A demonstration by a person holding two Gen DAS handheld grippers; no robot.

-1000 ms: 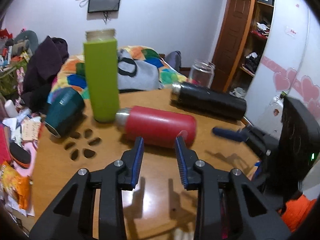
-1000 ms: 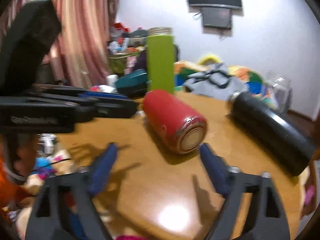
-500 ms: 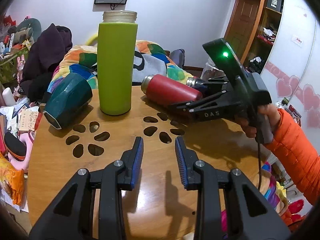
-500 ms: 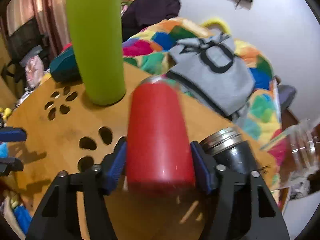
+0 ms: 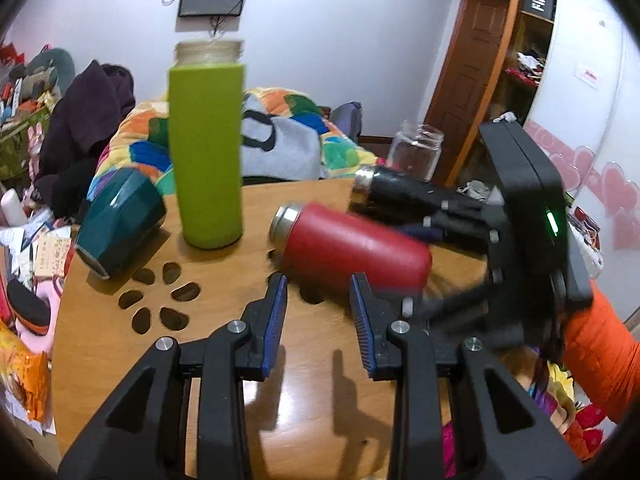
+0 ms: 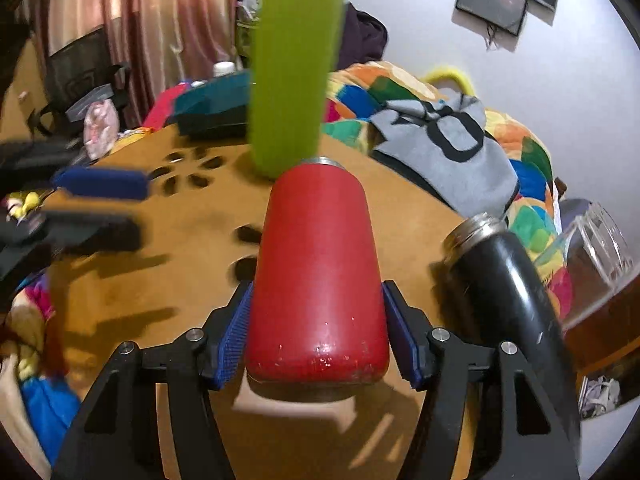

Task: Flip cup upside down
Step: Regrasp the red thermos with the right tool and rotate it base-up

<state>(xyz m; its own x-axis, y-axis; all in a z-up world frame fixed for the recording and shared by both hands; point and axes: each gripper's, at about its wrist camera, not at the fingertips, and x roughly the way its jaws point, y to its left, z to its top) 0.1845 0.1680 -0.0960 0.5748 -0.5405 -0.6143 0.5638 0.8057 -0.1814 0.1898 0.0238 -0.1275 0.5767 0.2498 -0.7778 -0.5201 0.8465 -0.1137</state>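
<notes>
Cluttered bedroom surroundings frame our round wooden table with petal-shaped cutouts (image 5: 100, 344), with a colourful quilt and a grey bag behind it.

Starting at the left of the left wrist view, we see a dark teal faceted cup (image 5: 120, 224) lying on its side near the table edge, its open mouth toward us. Just to its right a tall lime-green bottle with a clear threaded neck (image 5: 206, 152) stands upright on the wood. Our left gripper (image 5: 319, 320) hovers low over the table in the middle, its blue-padded jaws apart and holding nothing.

Further right, the red metal flask-shaped cup (image 5: 356, 246) lies roughly horizontal, its silver mouth pointing left toward the green bottle. Our right gripper (image 6: 318, 336) is clamped on it near the base, one blue pad pressed against each side; from the right wrist view the red body runs away from the camera, the silver rim at the far end. We cannot tell whether it touches the table or is lifted just clear of it.

Beyond it lies a black metal bottle with a silver neck (image 5: 400, 196) on its side, and behind that a clear glass jar (image 5: 416, 152) stands at the far right edge.
</notes>
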